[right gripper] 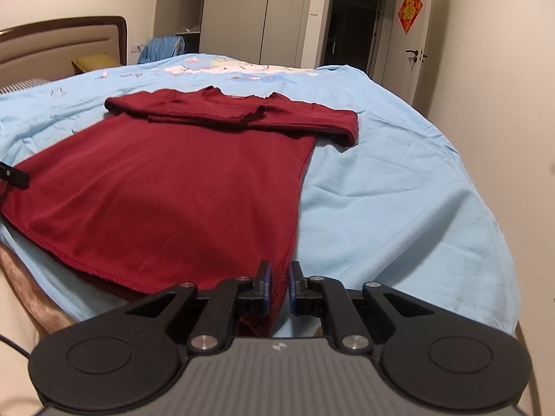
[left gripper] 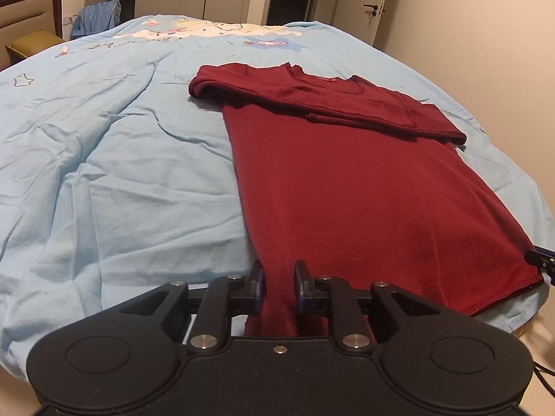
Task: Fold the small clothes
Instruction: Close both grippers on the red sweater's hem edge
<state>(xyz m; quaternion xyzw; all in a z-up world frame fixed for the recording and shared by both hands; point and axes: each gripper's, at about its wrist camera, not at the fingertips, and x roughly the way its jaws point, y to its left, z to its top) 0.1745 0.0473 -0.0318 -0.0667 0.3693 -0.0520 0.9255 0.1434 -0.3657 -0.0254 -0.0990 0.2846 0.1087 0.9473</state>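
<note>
A dark red long-sleeved shirt lies flat on the light blue bedsheet, collar at the far end and both sleeves folded across the chest. In the left wrist view my left gripper is shut on the near left corner of the hem. In the right wrist view the shirt spreads to the left, and my right gripper is shut on the near right hem corner. Each gripper's tip shows at the edge of the other's view: the right gripper and the left gripper.
The hem hangs at the bed's near edge. A headboard and an olive pillow are at the far left, with a blue heap of cloth behind. Wardrobes and a door stand beyond the bed.
</note>
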